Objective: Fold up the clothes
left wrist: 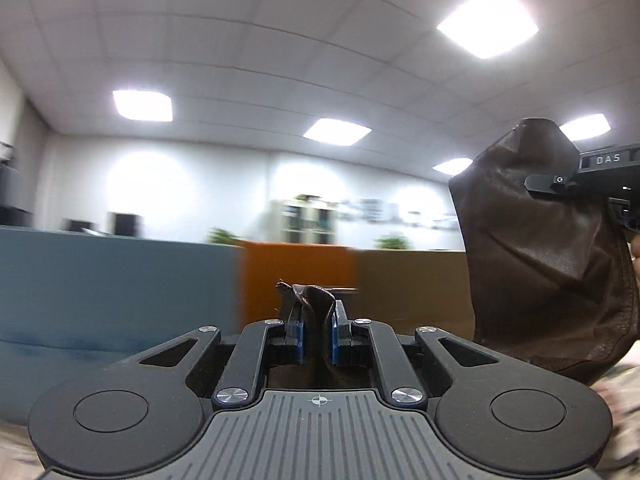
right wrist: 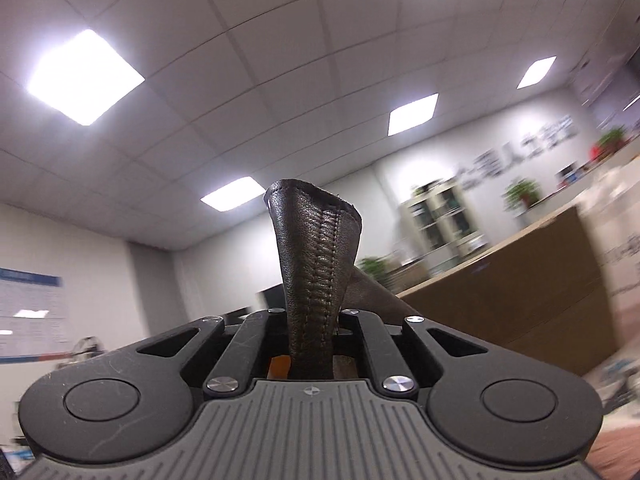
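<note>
The left gripper is clenched on a small bunch of a dark brown leather garment, and the edge of the material stands up between its blue pads. The right gripper is also clamped on the same garment, on a stitched seam that rises straight between its fingers. In the left wrist view the right gripper appears at the right edge of the picture, with a large part of the leather hanging down from it.

Both cameras look upward at the ceiling lights and the office partitions, so the garment seems to be held up in the air, not lying on any surface. The surface below cannot be seen clearly; only a blurred strip appears at the bottom corners.

The step in hand is probably the lifting and spreading of the garment before a fold. The next move would call for both grippers to keep their hold and to bring the leather down flat, with the held edges level. The leather looks stiff and heavy, so it may slip from a small pinch.
</note>
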### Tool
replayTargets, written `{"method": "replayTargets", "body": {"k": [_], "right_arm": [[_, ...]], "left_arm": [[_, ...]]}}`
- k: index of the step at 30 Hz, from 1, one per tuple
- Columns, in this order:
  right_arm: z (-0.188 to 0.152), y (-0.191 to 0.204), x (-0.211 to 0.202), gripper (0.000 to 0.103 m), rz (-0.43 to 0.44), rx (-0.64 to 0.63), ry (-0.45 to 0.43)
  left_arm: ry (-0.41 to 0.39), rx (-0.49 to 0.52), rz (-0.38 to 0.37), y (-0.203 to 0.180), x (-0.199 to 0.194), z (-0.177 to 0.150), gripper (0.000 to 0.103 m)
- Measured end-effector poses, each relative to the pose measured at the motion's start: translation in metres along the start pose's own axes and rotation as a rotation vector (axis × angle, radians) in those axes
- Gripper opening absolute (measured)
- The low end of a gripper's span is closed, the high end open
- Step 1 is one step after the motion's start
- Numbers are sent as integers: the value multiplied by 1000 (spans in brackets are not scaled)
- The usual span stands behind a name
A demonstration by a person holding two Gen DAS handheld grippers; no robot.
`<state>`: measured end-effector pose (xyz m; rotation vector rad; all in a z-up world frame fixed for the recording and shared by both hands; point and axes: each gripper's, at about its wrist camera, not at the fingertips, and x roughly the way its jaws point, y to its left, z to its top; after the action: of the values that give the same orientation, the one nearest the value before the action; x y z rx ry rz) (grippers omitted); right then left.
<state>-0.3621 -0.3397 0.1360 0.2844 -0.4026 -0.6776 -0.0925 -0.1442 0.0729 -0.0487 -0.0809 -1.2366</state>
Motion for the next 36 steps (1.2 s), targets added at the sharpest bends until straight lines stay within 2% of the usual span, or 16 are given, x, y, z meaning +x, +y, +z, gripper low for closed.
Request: {"method": "replayTargets", "body": {"k": [4, 7, 9, 12, 17, 19, 21, 22, 24, 25, 26, 27, 29, 31, 33, 36], "right_arm": [[-38, 14, 45, 5, 133, 137, 98], [-67, 17, 63, 5, 150, 196, 153], [-83, 11, 68, 5, 135, 224, 221], [-104, 1, 59, 5, 107, 197, 354], [-132, -5, 15, 6, 58, 106, 560], [-138, -8, -2, 10, 40, 61, 618], [-142, -13, -14, 22, 25, 24, 673], [-140, -14, -24, 27, 5, 10, 699], [-138, -17, -39, 46, -42, -26, 732], [-136, -20, -48, 50, -65, -45, 743], [-135, -22, -53, 60, -84, -81, 739], [-133, -23, -57, 70, -113, -135, 728], [-131, -26, -61, 74, -159, -232, 712], [-125, -32, -55, 76, -142, -254, 711], [-119, -39, -42, 78, -102, -225, 713], [-114, -48, -16, 80, -27, -180, 741]], "left_arm": [[-4, 36, 175, 50, -17, 6, 10], [-8, 50, 270, 81, -26, 11, 9], [2, 57, 299, 93, -38, 10, 9], [61, 68, 304, 100, -68, -1, 10], [241, 8, 248, 102, -93, -37, 10], [320, -4, 229, 103, -103, -52, 10], [404, -21, 219, 112, -104, -64, 11], [439, -28, 215, 115, -105, -68, 15], [486, -39, 217, 121, -109, -74, 25], [490, -44, 230, 125, -111, -75, 37], [494, -49, 243, 129, -114, -75, 44], [498, -54, 257, 133, -116, -76, 56], [473, -75, 279, 144, -118, -70, 63], [436, -95, 286, 156, -116, -62, 71], [403, -100, 248, 166, -108, -55, 77], [422, -92, 167, 181, -78, -52, 80]]}}
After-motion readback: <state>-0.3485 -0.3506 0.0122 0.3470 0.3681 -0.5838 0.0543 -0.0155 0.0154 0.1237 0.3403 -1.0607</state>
